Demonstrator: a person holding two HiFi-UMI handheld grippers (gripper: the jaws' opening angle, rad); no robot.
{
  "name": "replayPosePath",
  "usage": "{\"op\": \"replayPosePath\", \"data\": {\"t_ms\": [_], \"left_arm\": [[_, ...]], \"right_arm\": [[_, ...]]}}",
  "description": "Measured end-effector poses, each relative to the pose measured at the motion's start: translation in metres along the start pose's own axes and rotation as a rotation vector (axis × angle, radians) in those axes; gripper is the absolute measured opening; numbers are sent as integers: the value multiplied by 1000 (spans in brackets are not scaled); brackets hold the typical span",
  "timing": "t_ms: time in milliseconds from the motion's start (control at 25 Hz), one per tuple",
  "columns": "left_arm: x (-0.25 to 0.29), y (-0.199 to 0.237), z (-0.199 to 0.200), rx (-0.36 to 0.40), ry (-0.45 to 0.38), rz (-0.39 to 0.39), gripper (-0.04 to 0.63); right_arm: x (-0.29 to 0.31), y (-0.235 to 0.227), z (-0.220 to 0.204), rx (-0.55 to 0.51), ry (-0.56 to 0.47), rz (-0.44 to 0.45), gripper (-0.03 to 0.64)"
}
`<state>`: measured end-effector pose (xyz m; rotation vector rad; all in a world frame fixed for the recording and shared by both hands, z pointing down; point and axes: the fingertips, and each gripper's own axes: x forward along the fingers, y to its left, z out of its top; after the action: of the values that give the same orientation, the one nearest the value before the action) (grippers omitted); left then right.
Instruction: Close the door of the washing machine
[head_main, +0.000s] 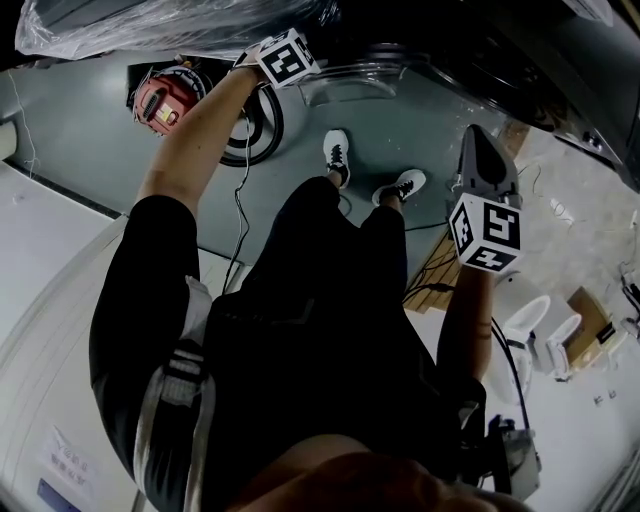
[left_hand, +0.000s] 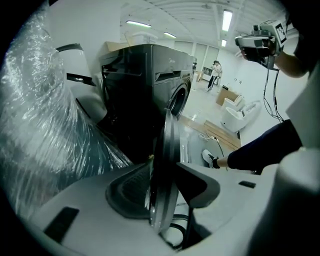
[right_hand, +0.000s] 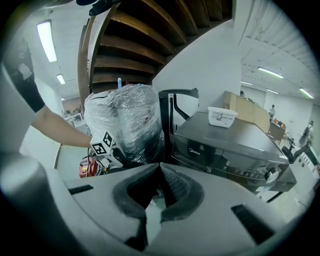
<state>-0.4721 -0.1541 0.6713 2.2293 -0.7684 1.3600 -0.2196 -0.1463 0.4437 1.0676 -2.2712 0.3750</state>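
Head view: 2 grippers, the left gripper (head_main: 290, 60) at the 1 open door (head_main: 350, 82), the right gripper (head_main: 478, 140) well apart. Left gripper view: its 2 fingers (left_hand: 127, 192) stand apart, the door's rim between them, before 1 dark washing machine (left_hand: 142, 75). Right gripper view: 2 fingers pressed together.

The washing machine (right_hand: 235, 145) is dark grey, almost black, with a small pale logo. Its door (left_hand: 167, 140) has a shiny silver rim around clear glass. The left gripper (left_hand: 163, 170) and right gripper (right_hand: 160, 167) have light grey shells and dark grey ribbed pads (left_hand: 130, 192). The left marker cube (head_main: 288, 58) and right marker cube (head_main: 487, 232) are white with black square patterns. The person's clothes (head_main: 300, 300) are black. The 2 shoes (head_main: 337, 155) are white with black marks. The floor (head_main: 80, 140) is dull grey-green. The plastic wrap (right_hand: 125, 120) is clear, glinting white over something dark. The device (head_main: 160, 103) is red, the staircase (right_hand: 150, 40) brown wood, the tub (right_hand: 222, 116) white.
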Motion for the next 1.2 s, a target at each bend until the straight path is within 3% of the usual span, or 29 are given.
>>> {"op": "replayPosePath", "data": {"t_ms": [320,680,840,1200], "left_arm": [[3,-9,1,38,40,-20,141],[5,-34,0,14,45,-52,141],[8,-53,-5,59,48,-62,140],[14,-94,1,2,48,-96,141]], "right_arm": [[-4,-3,-15,22,15,8,5],[-15,-9,-29,37,22,13,5],[-23,-13,-35,42,25,21,5],[-45,-36,-50,68,18,11,5]]}}
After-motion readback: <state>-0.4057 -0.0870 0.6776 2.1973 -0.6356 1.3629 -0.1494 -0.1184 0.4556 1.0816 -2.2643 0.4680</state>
